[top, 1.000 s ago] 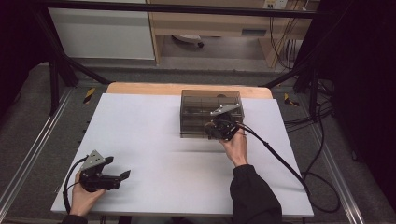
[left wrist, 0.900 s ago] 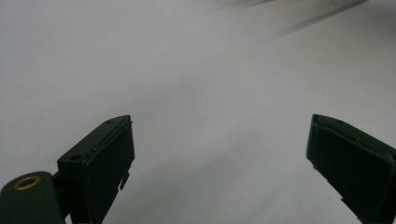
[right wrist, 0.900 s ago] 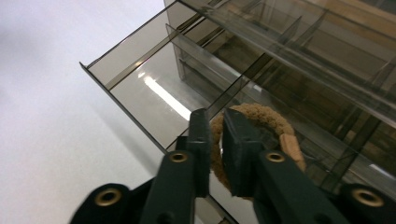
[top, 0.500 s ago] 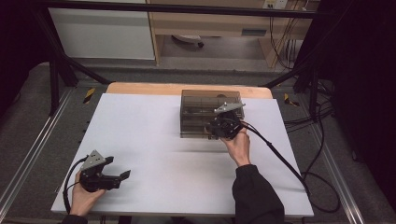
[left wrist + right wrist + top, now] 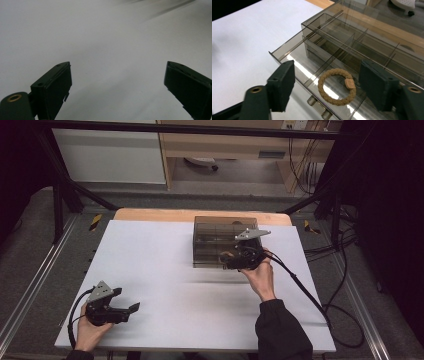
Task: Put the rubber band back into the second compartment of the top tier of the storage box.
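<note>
White table (image 5: 165,270); smoky clear drawer box (image 5: 210,231) at far centre, bottom drawer (image 5: 294,53) pulled out. Right gripper (image 5: 325,86) at box front, jaws spread wide, empty, over tan braided ring (image 5: 337,86) lying in drawer. Left gripper (image 5: 131,309) well apart from box, near table's near-left corner, jaws apart, holding nothing.

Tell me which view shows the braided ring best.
The right gripper view: the tan braided ring lies flat in a compartment of the smoky drawer, pulled open, framed by the right gripper's spread jaws. The high view gives just a small tan speck beside the gripper.
</note>
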`<state>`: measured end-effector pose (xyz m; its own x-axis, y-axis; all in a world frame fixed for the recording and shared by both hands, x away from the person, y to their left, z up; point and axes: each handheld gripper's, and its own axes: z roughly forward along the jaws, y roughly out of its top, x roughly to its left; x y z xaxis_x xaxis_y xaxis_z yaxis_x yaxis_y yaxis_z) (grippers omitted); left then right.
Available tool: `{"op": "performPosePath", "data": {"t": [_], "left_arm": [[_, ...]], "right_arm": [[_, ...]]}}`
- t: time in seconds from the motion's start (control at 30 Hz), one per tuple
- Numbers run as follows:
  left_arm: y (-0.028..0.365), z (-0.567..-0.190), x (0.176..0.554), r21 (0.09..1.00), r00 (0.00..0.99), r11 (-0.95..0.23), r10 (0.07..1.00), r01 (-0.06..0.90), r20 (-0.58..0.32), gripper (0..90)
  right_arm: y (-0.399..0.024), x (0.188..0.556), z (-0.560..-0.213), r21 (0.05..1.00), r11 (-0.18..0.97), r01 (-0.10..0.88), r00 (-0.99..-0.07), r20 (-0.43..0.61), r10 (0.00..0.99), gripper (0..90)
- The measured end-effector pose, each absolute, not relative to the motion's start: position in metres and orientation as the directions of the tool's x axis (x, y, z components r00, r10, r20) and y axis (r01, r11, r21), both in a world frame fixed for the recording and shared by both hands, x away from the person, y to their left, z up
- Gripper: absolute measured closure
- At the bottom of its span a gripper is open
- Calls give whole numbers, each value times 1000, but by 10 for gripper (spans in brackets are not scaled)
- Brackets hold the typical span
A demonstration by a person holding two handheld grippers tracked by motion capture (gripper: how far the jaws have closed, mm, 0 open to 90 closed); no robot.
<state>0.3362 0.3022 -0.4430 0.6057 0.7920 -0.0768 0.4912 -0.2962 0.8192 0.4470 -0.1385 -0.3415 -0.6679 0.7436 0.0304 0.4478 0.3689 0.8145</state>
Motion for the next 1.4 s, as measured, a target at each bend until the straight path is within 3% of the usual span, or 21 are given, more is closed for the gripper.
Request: {"op": "performPosePath", "data": {"t": [0.27, 0.53, 1.4], "left_arm": [[302, -443, 336, 819, 605, -297, 793, 492, -76, 73], [302, -443, 336, 819, 605, -296, 793, 492, -76, 73], [301, -444, 337, 817, 606, -298, 791, 494, -78, 72]], "right_arm": [[-151, 438, -338, 828, 336, 450, -665, 60, 744, 104], [-165, 429, -339, 835, 308, 456, -657, 82, 749, 24], [-223, 390, -378, 854, 236, 464, -641, 139, 755, 8]]}}
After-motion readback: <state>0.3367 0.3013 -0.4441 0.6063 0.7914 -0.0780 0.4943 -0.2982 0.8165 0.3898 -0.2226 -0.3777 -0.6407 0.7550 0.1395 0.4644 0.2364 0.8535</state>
